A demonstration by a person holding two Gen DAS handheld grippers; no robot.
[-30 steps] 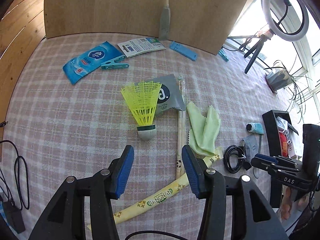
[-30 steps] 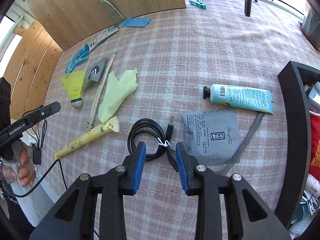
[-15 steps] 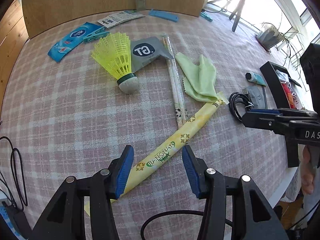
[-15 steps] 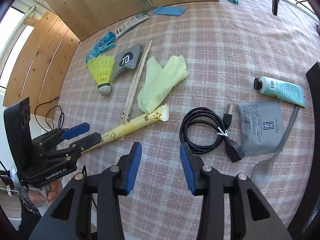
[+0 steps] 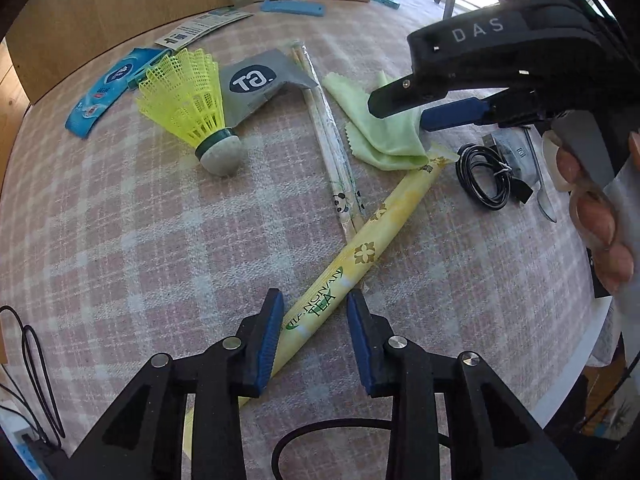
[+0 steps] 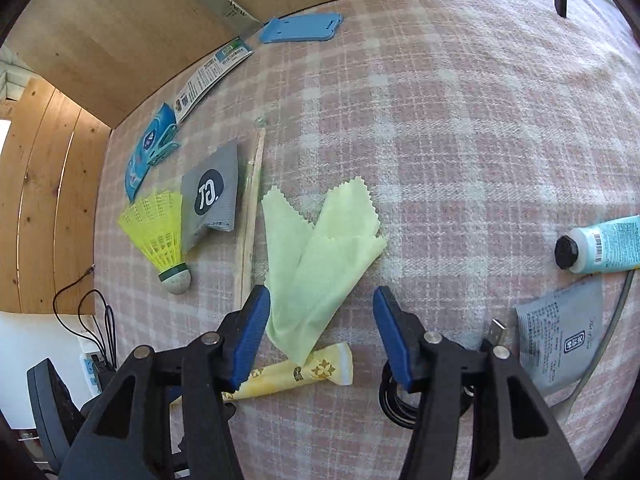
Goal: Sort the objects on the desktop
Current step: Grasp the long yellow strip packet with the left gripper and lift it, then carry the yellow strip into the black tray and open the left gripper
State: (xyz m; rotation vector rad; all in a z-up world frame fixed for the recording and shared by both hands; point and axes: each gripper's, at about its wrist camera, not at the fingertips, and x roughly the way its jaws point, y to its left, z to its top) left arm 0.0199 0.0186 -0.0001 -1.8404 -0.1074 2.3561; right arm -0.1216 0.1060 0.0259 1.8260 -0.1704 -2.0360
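Observation:
My left gripper [image 5: 315, 322] is open, its jaws on either side of a long yellow tea packet [image 5: 362, 254] that lies slantwise on the checked tablecloth. My right gripper [image 6: 320, 318] is open wide and sits low over a pale green cloth [image 6: 316, 252]; the tea packet's end [image 6: 316, 372] lies just below it. In the left wrist view the right gripper [image 5: 452, 114] hangs over the same cloth [image 5: 380, 136]. A yellow shuttlecock [image 5: 192, 108], a grey sachet [image 5: 256, 80] and wrapped chopsticks [image 5: 332, 148] lie beside them.
A coiled black cable [image 5: 486, 176], a grey packet [image 6: 560, 340], a clear spoon [image 5: 542, 196] and a teal tube [image 6: 604, 244] lie to the right. Blue wipes [image 5: 104, 88], a leaflet [image 6: 208, 76], a blue card [image 6: 300, 28] and a tube [image 6: 224, 4] sit by the wooden board.
My left gripper has come down and forward until its jaws flank the tea packet. My right gripper has moved left from the cable to the green cloth and opened wider.

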